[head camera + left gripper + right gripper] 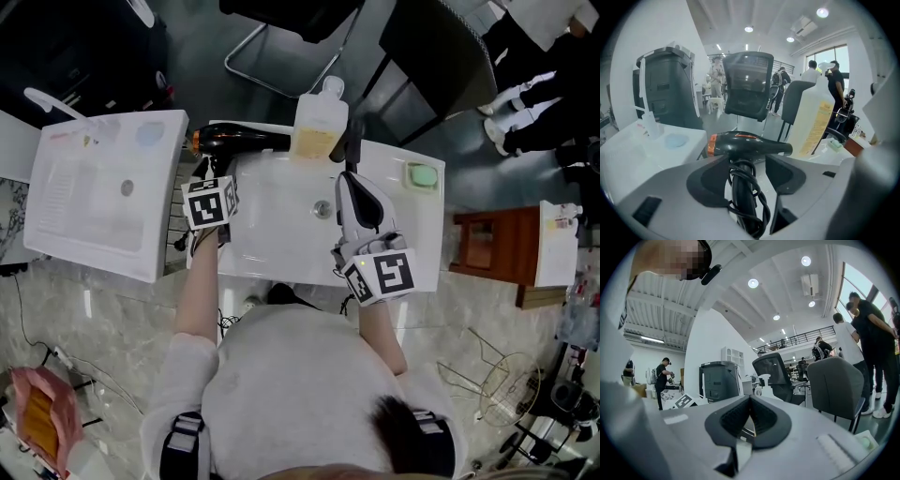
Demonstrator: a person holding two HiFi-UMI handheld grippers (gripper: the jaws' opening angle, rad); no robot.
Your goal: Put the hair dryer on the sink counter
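The hair dryer (240, 139) lies along the counter's (424, 246) far left edge, its right end just beside a large bottle (319, 124). The left hand-held gripper (747, 160) has its jaws apart around the cord-wrapped handle, with a gap at the right pad; the left pad seems to touch. The basin (281, 225) spreads between the grippers. The right hand-held gripper (750, 404), jaws together on nothing, tilts upward.

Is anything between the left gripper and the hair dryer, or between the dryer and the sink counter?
Nothing visible. The black hair dryer has its cord-wrapped handle between the jaws of the left gripper and is at the back edge of the white sink counter, beside a yellowish plastic bottle.
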